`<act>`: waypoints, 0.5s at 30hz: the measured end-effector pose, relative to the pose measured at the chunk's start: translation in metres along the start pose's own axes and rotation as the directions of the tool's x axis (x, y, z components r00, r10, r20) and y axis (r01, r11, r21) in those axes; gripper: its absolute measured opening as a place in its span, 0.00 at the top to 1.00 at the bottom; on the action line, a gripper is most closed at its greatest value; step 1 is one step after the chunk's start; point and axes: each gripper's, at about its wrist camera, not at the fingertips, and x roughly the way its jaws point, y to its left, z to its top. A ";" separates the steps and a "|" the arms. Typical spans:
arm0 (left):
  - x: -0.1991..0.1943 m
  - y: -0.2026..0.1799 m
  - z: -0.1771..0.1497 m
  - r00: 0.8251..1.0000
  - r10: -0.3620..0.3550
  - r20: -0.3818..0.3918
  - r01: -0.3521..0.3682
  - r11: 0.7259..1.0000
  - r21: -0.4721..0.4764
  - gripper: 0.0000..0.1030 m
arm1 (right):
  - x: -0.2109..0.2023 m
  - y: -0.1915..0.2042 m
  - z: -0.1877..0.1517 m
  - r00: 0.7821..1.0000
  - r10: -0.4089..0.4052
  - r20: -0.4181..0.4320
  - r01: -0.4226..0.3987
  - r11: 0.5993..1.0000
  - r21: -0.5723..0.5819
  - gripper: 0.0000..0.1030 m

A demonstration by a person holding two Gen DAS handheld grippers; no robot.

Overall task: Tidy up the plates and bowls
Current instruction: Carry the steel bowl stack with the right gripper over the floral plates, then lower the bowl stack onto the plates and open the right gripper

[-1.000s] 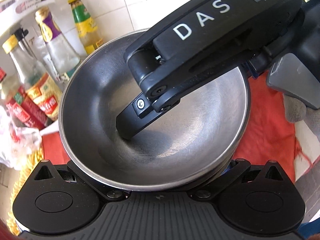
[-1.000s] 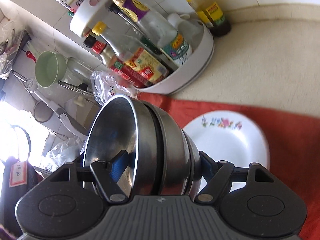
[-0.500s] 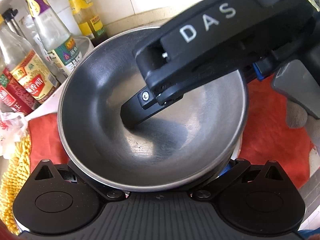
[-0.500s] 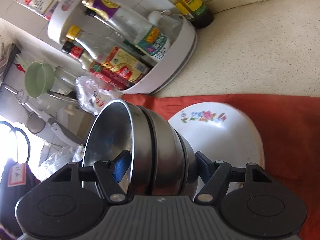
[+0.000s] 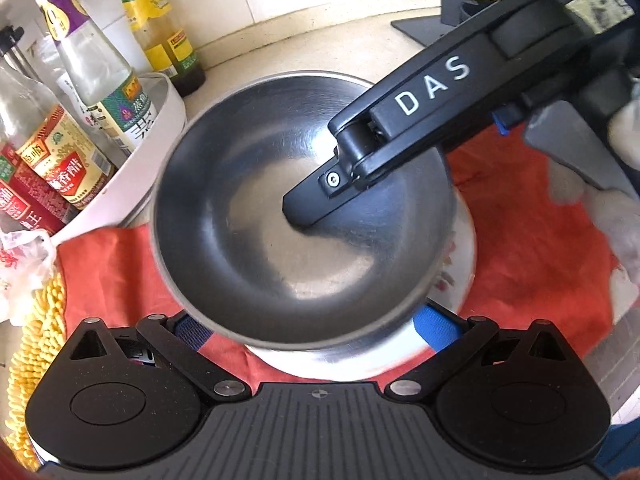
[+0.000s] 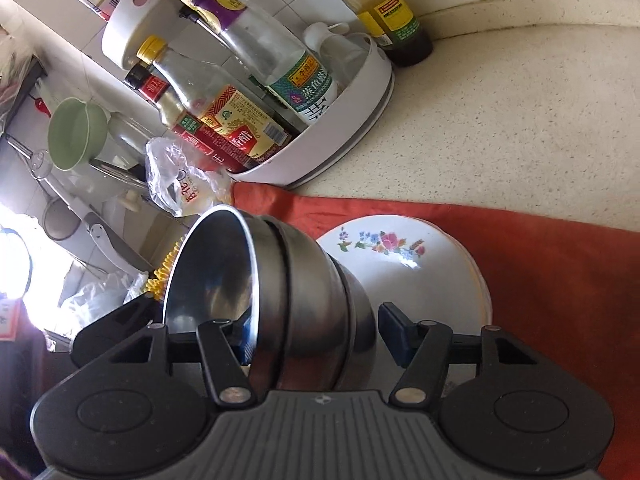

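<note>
Steel bowls (image 6: 288,300), nested and tilted over the plate (image 6: 420,276) on the red cloth (image 6: 560,280) for stacking, sit between the right gripper's (image 6: 316,336) closing jaws, one pad clear; left gripper (image 5: 316,330) open around them.

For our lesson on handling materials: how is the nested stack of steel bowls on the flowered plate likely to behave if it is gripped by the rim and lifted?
The steel bowls look smooth and shiny, so pads may slip on them. They are only nested, so lower ones could drop away or rattle. The stack sits tilted on the flowered plate, a breakable-looking dish that a tipping stack might chip.
</note>
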 end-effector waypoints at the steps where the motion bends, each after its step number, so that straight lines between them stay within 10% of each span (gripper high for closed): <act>1: 0.001 0.006 0.000 1.000 -0.008 0.006 0.008 1.000 -0.009 0.00 | -0.001 0.000 0.000 1.000 -0.005 0.001 0.005 1.000 -0.004 0.44; 15: -0.041 0.035 -0.024 0.990 -0.020 0.138 0.051 0.973 -0.227 0.00 | -0.075 0.049 -0.030 0.991 -0.039 0.130 0.057 0.989 -0.133 0.44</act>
